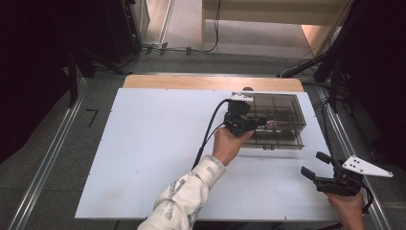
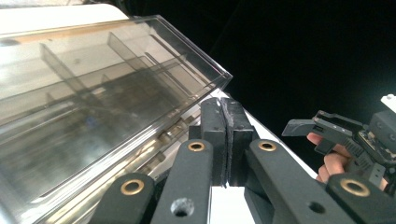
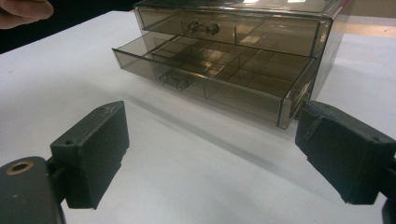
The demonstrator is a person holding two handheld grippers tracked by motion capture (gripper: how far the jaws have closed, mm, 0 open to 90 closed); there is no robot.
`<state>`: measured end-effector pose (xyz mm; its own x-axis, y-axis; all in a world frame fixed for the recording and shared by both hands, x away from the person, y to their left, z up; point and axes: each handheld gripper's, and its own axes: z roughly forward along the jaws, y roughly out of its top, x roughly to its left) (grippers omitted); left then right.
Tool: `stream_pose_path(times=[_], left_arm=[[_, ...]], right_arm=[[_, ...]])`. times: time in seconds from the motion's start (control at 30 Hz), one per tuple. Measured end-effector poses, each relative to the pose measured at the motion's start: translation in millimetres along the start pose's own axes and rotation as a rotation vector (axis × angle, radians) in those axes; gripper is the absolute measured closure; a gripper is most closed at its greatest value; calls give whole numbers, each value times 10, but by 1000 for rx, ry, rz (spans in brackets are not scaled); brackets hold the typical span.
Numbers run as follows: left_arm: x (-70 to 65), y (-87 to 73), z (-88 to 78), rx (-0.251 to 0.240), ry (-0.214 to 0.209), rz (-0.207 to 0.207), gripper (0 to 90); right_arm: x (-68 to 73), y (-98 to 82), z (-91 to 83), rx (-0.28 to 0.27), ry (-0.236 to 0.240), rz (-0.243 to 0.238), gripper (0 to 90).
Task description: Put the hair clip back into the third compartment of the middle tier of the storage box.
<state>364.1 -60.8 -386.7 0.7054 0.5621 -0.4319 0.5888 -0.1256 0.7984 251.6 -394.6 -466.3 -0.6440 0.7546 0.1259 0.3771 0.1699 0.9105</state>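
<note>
High view, left claw (image 1: 262,123) closed over drawer box (image 1: 287,103), right claw (image 1: 320,165) open.

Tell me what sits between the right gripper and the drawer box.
Nothing: in the right gripper view, bare white table runs from the open right gripper to the drawer box.

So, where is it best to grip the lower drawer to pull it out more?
Probably the small handle at the middle of the lower drawer front. It sticks out toward the table's near edge, so come level from that side, jaws closing across it.
</note>
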Motion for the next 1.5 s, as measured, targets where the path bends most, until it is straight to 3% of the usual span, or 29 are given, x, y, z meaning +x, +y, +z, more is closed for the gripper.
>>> stream_pose_path(times=[0.4, 0.67, 1.27, 1.5], left_arm=[[-53, -41, 448, 51, -35, -14, 900], [-77, -84, 739, 85, -36, -22, 900], [-113, -216, 1076, 138, 1, -20, 900], [-105, -243, 1123, 143, 19, -24, 900]], right_arm=[[-17, -14, -16, -8, 4, 9, 82], [-31, -43, -53, -6, 2, 18, 82], [-37, -57, -53, -7, 7, 20, 82], [-37, -58, -59, -5, 6, 20, 82]])
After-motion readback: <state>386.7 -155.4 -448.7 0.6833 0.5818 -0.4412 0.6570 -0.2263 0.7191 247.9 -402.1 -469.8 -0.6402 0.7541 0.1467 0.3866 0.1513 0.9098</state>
